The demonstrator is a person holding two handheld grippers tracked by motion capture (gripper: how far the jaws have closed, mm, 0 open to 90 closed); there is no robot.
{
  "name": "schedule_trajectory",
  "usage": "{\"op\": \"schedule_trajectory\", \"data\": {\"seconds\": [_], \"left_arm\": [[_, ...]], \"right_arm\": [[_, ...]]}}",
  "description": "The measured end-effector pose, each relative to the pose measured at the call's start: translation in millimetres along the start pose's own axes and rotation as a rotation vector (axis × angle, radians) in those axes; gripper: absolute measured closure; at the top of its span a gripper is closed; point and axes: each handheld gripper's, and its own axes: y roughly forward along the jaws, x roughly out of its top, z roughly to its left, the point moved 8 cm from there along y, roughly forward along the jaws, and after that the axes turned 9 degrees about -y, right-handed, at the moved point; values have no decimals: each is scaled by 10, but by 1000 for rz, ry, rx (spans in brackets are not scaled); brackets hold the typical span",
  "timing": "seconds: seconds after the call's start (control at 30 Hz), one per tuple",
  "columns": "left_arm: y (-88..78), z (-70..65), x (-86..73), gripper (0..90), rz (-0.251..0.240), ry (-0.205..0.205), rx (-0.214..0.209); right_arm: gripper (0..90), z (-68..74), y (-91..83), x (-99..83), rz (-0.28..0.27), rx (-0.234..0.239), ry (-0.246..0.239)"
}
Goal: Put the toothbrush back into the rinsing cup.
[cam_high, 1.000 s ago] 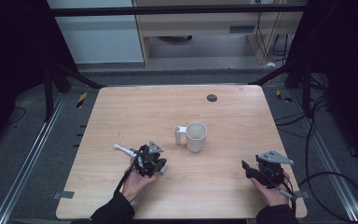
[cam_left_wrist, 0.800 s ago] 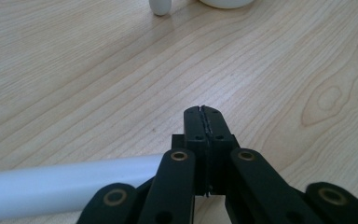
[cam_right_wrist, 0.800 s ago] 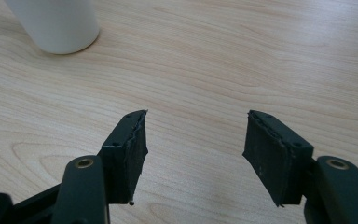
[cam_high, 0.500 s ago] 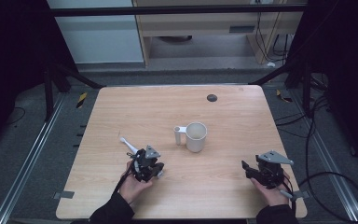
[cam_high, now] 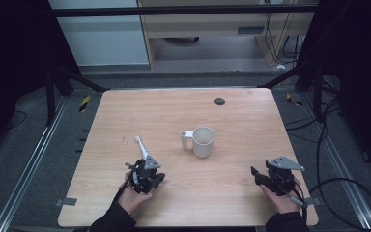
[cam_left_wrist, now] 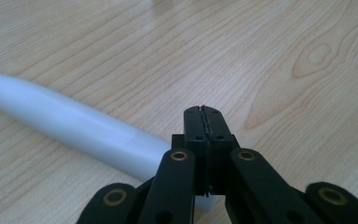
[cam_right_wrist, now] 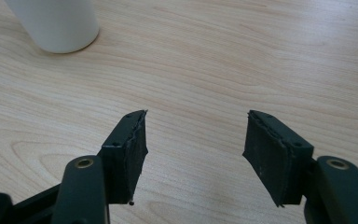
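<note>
Two black jaws of the left gripper (cam_left_wrist: 204,122) press shut, apparently pinching a slim white plastic utensil handle (cam_left_wrist: 74,126) beneath them. The right gripper (cam_right_wrist: 193,144) gapes wide, empty, with the white ceramic mug (cam_high: 203,141) ahead-left. Likely next: carrying the handle mugward, keeping grip firm.

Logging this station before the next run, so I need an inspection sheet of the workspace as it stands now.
Surface: wooden table, dry, a small dark round mark near the far edge.
Job's things: white mug upright mid-table, handle toward the left; white utensil pointing away from the left claw.
Clutter: nothing seen.
Grippers: left claw jaws closed, the utensil passing beside and under them; right claw open, empty, low over the table.
Cables: black cable looping on the floor at right.
Surroundings: grey floor, metal rails, a shelf unit beyond the table.
</note>
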Motion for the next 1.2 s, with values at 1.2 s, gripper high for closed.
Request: {"op": "schedule_trajectory", "data": {"seconds": [1.2], "left_arm": [[-245, 234, -295, 894, 10, -50, 31]], "right_arm": [[387, 0, 2, -4, 2, 0, 2]]}}
